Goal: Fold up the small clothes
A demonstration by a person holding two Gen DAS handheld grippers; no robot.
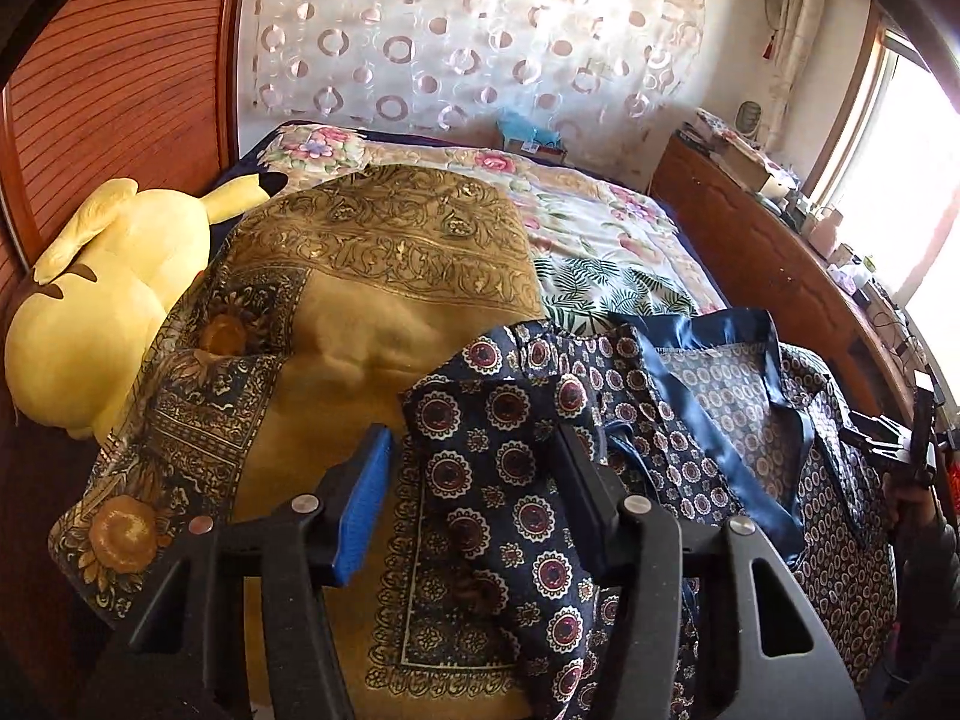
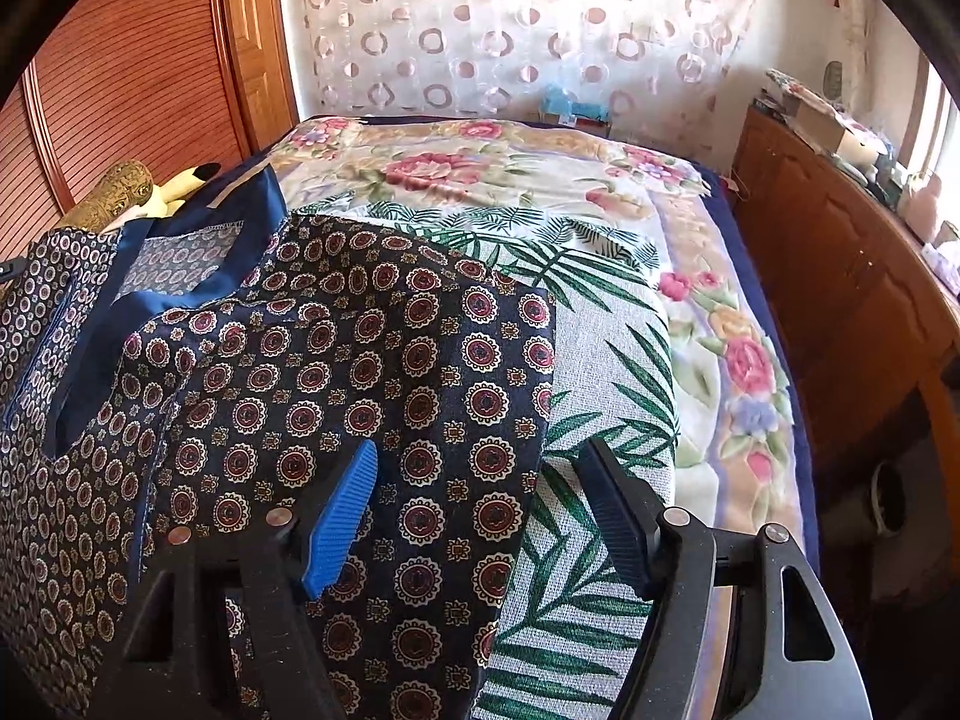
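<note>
A navy medallion-print garment [image 2: 372, 360], satin-trimmed, is seen rumpled across the bed [image 2: 744, 324]. Left gripper [image 1: 474, 468] and right gripper [image 2: 480, 480] are held spread above it. No writing is readable.

Left tool [image 1: 474, 468]: black moulded frame with triangular cut-outs, round silver screw heads at the pivots, and two fingers faced with ribbed blue pads [image 1: 363, 504]. Right tool [image 2: 480, 510]: identical build, with black arms, silver screws and finely grooved blue pads [image 2: 339, 525], the right-hand pad appearing darker in shadow.
</note>
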